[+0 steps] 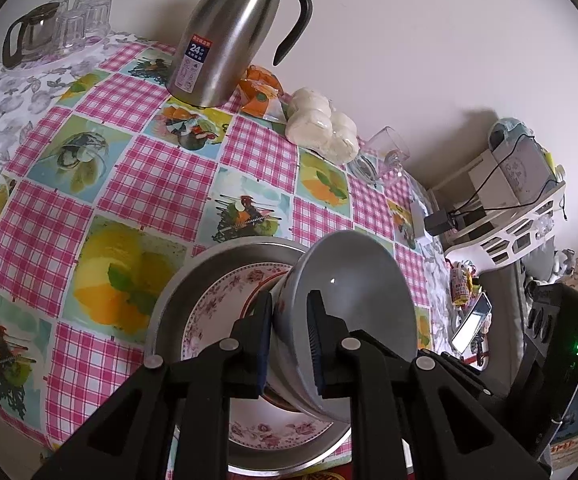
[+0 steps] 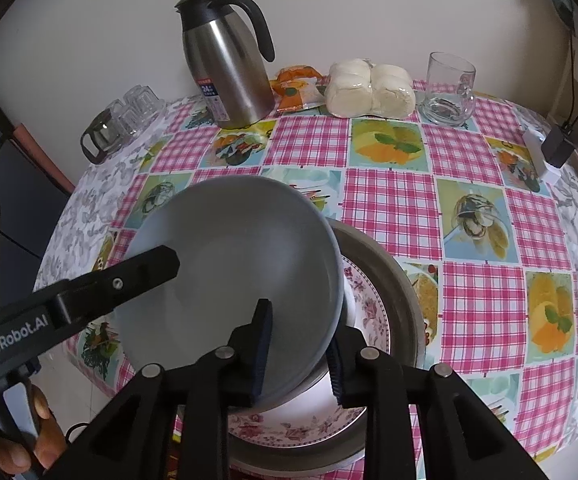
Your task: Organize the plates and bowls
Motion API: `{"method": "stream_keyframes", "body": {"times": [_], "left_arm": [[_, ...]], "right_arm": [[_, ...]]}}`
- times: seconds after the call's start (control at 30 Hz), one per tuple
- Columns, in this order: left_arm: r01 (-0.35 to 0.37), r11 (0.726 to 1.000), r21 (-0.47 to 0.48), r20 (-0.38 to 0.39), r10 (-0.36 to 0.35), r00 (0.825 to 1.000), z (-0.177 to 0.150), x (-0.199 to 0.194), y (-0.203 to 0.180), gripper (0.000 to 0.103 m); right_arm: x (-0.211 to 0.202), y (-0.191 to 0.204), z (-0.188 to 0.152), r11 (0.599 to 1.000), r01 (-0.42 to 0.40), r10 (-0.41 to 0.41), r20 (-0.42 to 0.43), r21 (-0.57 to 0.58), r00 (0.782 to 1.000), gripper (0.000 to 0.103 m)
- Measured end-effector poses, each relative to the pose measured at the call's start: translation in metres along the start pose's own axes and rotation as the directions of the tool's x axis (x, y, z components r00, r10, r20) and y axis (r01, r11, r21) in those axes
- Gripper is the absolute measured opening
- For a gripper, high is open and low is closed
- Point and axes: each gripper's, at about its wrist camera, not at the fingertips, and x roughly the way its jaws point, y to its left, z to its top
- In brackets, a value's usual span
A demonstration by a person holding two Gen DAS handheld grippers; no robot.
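A grey-white bowl (image 1: 353,312) is held tilted above a floral plate (image 1: 217,312) that lies in a steel pan (image 1: 181,292). My left gripper (image 1: 291,344) is shut on the bowl's rim, one finger inside and one outside. In the right wrist view the same bowl (image 2: 229,264) hangs over the floral plate (image 2: 365,308) and steel pan (image 2: 393,280). My right gripper (image 2: 299,356) is shut on the bowl's near rim. The left gripper's finger (image 2: 129,276) reaches into the bowl from the left.
A steel thermos jug (image 2: 229,68), a bag of white buns (image 2: 369,88), an orange packet (image 2: 297,88) and a glass mug (image 2: 449,88) stand along the wall. Glasses and a glass pot (image 2: 121,124) sit at far left. A charger (image 2: 557,144) lies at right.
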Motion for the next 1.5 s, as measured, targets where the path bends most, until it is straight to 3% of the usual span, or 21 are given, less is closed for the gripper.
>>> {"method": "stream_keyframes", "body": {"times": [0.5,0.67,1.07,1.13,1.2,1.33,1.5], "left_arm": [[-0.014,1.000,0.008,0.015,0.014,1.000,0.001,0.000,-0.001,0.016],[-0.042,0.999,0.026,0.016,0.042,0.999,0.001,0.003,-0.003,0.016],[-0.034,0.999,0.004,0.020,0.034,0.999,0.001,0.002,0.002,0.015],[-0.031,0.999,-0.011,0.025,0.032,0.999,0.002,0.000,0.003,0.015],[-0.028,0.999,-0.020,0.030,0.029,0.999,0.002,-0.002,0.004,0.015],[-0.018,0.999,-0.033,0.031,0.019,0.999,0.003,-0.002,0.004,0.015],[-0.006,1.000,-0.024,0.027,0.007,1.000,0.002,-0.001,0.001,0.015]], "right_arm": [[-0.007,0.006,0.000,1.000,-0.005,0.006,0.020,-0.024,1.000,0.045],[-0.010,0.005,0.000,1.000,-0.007,0.007,0.031,-0.009,0.999,0.046],[-0.026,-0.017,0.006,0.998,0.011,-0.018,0.117,0.063,0.993,0.049],[-0.029,-0.021,0.008,0.997,0.005,-0.015,0.140,0.071,0.990,0.047],[-0.028,-0.026,0.009,0.997,-0.003,-0.008,0.148,0.078,0.989,0.038],[-0.020,-0.036,0.010,0.994,-0.036,0.022,0.133,0.101,0.991,0.028],[-0.009,-0.046,0.009,0.980,-0.133,0.115,0.122,0.149,0.986,0.021]]}}
